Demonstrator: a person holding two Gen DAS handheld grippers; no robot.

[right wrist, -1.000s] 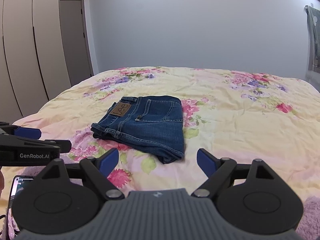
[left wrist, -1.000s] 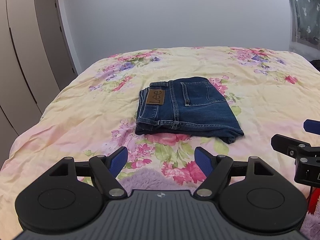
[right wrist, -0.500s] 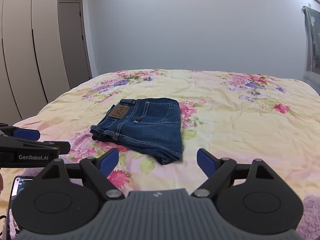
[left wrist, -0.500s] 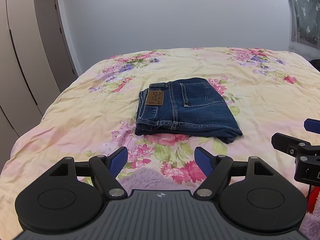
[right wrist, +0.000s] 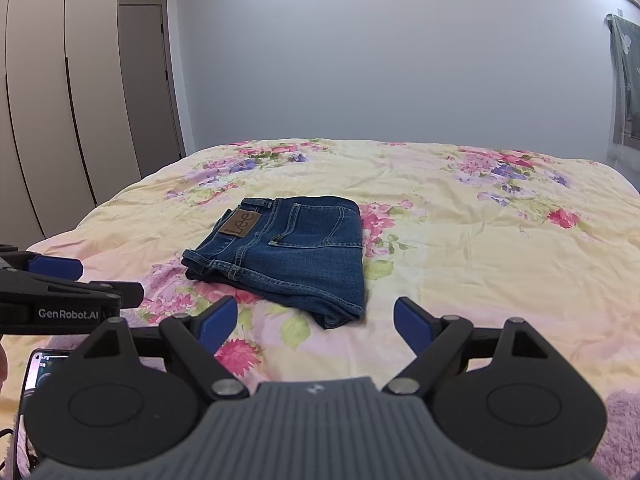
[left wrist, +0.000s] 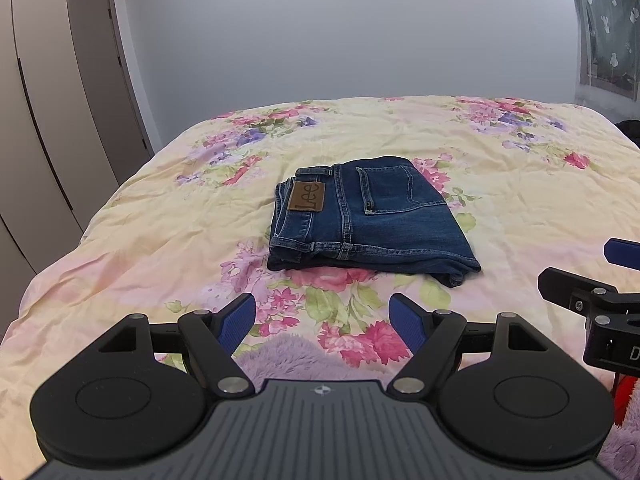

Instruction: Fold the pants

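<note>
Here's the bed (left wrist: 160,240), its floral quilt (right wrist: 480,240) spread pale yellow with pink and purple blooms, and right in the middle of it, well in from every edge, lie the pants (left wrist: 372,220) — dark blue jeans folded into a compact, roughly square stack. The back pocket faces up, the brown Lee patch (left wrist: 307,197) sits on the waistband toward the bed's left edge, and a bit of hem pokes out at the stack's near right corner. Nothing is touching them. The left gripper (left wrist: 322,318) hovers over the near edge of the bed, its blue-padded fingers (left wrist: 239,322) spread wide with only quilt showing between them, and the jeans well beyond the tips. Beside it on its right, the right gripper (right wrist: 316,320) — fingers just as wide apart, holding nothing — also sits back from the stack, which lies ahead and slightly to its left. A fuzzy lavender blanket (left wrist: 288,356) bunches at the near edge below the left gripper. In the right wrist view a phone (right wrist: 40,368) shows at the lower left, screen lit. Beyond the bed's left edge stand pale wardrobe doors (right wrist: 60,100) and a grey door (left wrist: 108,80); a green patterned cloth (left wrist: 604,20) hangs on the far right wall.
</note>
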